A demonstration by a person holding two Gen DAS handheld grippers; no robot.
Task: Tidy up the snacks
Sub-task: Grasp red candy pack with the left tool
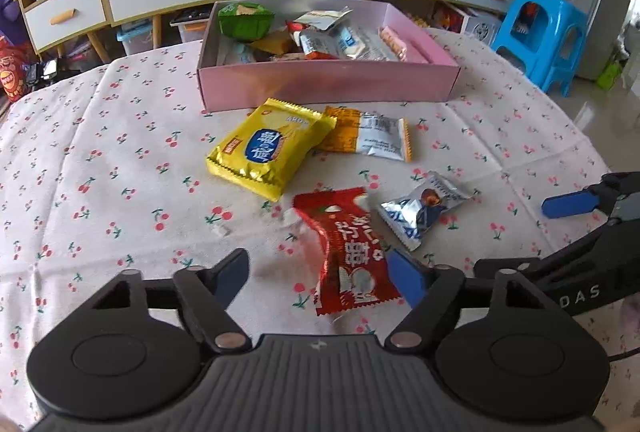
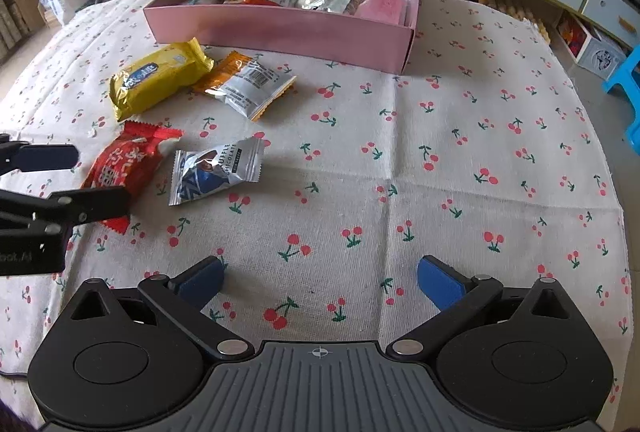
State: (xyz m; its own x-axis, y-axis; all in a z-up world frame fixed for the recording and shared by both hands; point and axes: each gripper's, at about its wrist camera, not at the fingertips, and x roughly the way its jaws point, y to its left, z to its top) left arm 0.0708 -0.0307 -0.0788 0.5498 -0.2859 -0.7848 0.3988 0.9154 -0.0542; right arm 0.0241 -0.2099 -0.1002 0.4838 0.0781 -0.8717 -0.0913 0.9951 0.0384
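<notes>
The left claw (image 1: 320,278) is spread around the red packet (image 1: 346,256) on the desk (image 1: 100,171), not yet pinching it; the right claw (image 2: 320,282) is spread over bare cloth. The pink box (image 1: 328,81) sits beyond. Closing on the packet's slippery, puffy wrapper could squirt it sideways into the silver packet (image 1: 420,209), or snag the cloth

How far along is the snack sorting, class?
Done: many packets already lie in the pink cardboard box. In hand: nothing; the open left gripper straddles the red wrapped snack. Left: that, the yellow biscuit pack, orange-and-silver packet and silver chocolate wrapper. The right gripper is open, empty.
</notes>
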